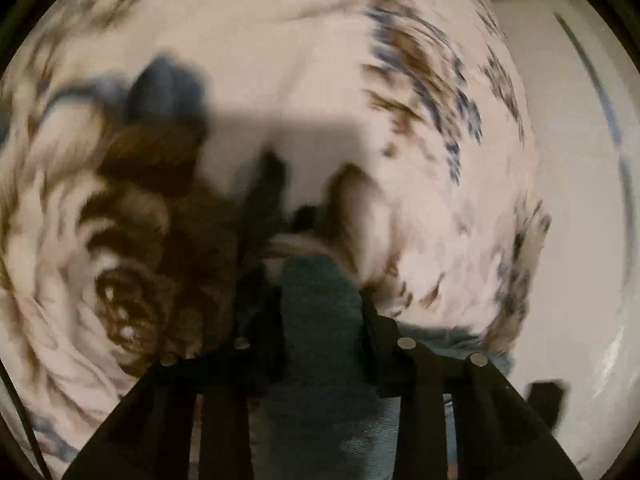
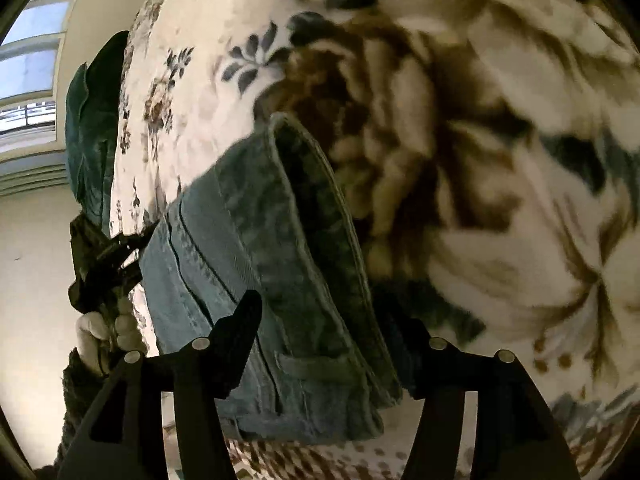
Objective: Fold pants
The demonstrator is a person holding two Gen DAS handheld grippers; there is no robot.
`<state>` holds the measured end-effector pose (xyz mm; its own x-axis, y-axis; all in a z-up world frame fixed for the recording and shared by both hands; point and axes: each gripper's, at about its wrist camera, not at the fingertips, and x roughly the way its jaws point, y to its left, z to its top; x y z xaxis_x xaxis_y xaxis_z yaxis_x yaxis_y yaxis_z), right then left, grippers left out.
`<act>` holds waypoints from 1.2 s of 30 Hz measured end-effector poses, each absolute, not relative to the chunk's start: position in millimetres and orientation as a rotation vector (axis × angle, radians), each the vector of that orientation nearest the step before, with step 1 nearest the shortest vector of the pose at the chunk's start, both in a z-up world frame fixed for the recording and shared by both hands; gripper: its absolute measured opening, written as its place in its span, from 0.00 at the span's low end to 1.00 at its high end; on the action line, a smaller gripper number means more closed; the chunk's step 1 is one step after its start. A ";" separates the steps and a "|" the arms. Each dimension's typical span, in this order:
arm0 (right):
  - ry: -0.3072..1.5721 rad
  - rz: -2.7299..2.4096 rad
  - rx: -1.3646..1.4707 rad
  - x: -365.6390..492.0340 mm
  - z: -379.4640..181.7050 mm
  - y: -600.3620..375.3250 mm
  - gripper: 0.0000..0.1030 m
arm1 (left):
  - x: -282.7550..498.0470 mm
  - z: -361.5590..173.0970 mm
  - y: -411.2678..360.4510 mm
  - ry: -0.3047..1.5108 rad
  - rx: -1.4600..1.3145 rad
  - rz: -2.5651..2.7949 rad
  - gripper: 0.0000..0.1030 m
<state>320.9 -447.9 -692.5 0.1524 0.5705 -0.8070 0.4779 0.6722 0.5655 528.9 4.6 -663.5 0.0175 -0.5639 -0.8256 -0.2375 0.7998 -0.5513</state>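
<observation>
From the left wrist view we've got the left gripper with its jaws closed on a bunched bit of the pants, held over the floral blanket. Everything's smeared with motion blur, so a fast swing could yank that small pinch of denim loose. Over on the right wrist view, the right gripper has its jaws around the waistband end of the pants, near a belt loop, and looks clamped on. If the two sides pull unevenly, we figure the fold lands crooked or the fabric slides out.
</observation>
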 end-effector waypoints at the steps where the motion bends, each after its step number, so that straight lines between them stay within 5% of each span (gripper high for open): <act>1: 1.479 0.095 0.917 326.4 -695.1 -447.4 0.62 | 529.2 -668.6 11.3 1.569 -0.720 -0.272 0.27; 3: 1.458 0.102 0.907 332.4 -698.5 -443.2 0.60 | 527.7 -680.1 20.0 1.578 -0.813 -0.253 0.26; 5: 1.457 0.060 0.903 333.5 -706.0 -445.8 0.41 | 526.2 -683.1 19.7 1.582 -0.841 -0.256 0.26; 8: 1.497 0.034 0.848 343.6 -709.7 -438.5 0.40 | 524.7 -669.0 18.0 1.586 -0.800 -0.271 0.31; 9: 1.511 0.041 0.832 345.9 -707.6 -434.8 0.41 | 523.2 -661.8 17.2 1.586 -0.792 -0.277 0.39; 12: 1.540 0.068 0.908 344.7 -696.9 -436.2 0.52 | 500.3 -630.0 20.8 1.559 -0.714 -0.290 0.64; 14: 1.522 0.084 0.961 334.6 -682.6 -439.1 0.75 | 471.0 -609.7 24.9 1.534 -0.684 -0.306 0.71; 23: 1.592 0.054 1.223 261.9 -700.6 -423.2 0.76 | 330.3 -639.0 27.9 1.639 -0.940 -0.186 0.72; 25: 1.555 0.075 1.332 257.0 -715.2 -413.8 0.76 | 320.1 -644.5 31.3 1.587 -1.013 -0.173 0.66; 29: 1.494 0.035 1.387 252.8 -727.0 -402.1 0.46 | 316.2 -643.5 26.4 1.544 -0.938 -0.198 0.52; 36: 1.590 0.007 1.211 254.5 -729.7 -390.4 0.40 | 328.9 -645.1 10.1 1.582 -0.705 -0.260 0.60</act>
